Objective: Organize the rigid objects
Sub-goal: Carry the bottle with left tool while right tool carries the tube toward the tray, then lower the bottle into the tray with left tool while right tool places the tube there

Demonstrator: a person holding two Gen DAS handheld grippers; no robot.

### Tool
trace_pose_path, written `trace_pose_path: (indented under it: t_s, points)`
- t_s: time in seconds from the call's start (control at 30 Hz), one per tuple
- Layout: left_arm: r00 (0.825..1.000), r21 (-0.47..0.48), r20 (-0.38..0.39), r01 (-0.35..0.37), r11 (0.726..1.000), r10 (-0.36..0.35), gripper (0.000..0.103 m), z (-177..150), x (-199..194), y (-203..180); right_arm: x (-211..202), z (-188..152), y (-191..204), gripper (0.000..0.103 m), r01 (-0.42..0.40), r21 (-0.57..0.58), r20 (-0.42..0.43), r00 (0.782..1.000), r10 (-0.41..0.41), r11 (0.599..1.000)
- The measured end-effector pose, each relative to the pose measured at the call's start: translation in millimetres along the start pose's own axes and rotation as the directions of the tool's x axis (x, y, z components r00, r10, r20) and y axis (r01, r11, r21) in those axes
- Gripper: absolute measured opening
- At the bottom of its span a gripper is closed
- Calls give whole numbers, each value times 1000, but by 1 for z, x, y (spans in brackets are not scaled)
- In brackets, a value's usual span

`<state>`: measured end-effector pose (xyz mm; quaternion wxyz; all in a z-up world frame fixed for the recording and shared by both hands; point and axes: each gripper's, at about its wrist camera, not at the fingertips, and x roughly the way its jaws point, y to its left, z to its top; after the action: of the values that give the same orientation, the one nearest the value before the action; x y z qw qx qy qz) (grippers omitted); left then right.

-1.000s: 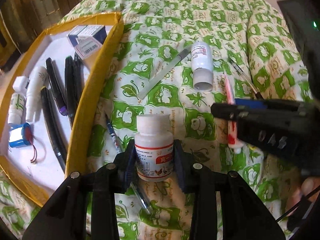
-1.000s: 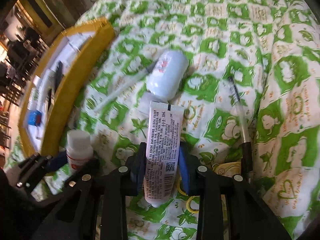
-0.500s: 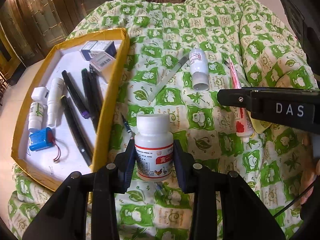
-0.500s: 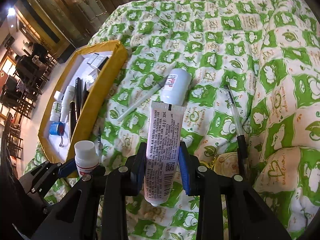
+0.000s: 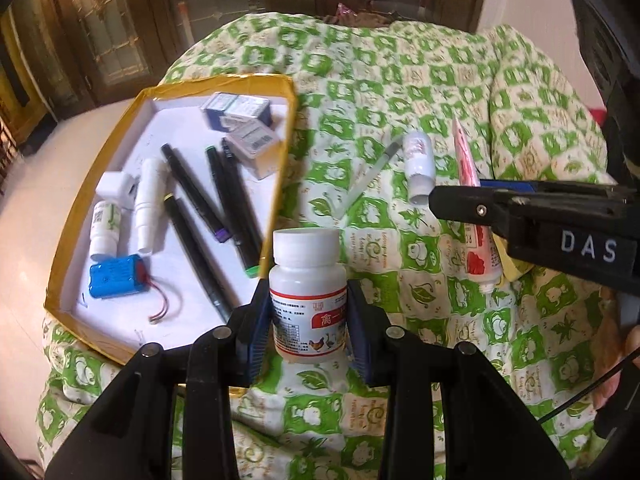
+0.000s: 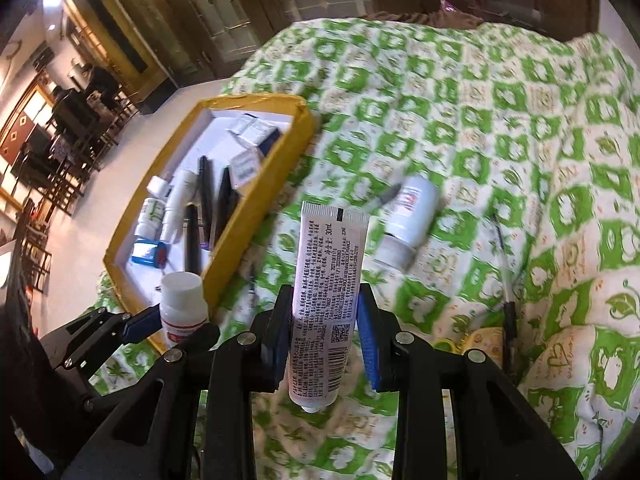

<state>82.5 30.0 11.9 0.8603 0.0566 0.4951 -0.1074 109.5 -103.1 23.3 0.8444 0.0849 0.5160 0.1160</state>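
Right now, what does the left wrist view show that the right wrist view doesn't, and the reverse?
Left wrist only: the tube's red front, and the label of the white bottle in the left gripper.
Right wrist only: the printed back of the tube in the right gripper, and a pen on the quilt.
Both: the yellow box and the lying small bottle.

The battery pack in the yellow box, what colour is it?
Blue battery pack with red wires, clearest in the left wrist view.

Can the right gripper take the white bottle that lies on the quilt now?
Probably not yet. The right gripper is shut on the tube, so its jaws are full. The bottle itself lies uncovered on the quilt.
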Motion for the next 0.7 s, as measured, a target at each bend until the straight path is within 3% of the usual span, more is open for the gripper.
trace_pose_path:
  t_s: [0.43,0.7]
  points:
    - [999,-167,-34,-20,986,15,33,1,-5,93,9,19,50,27,-69,-80,-10,998,69,994]
    - [996,-218,-84,-20,976,2,33,-2,15,114,24,32,72,27,-95,-115,-29,995,92,989]
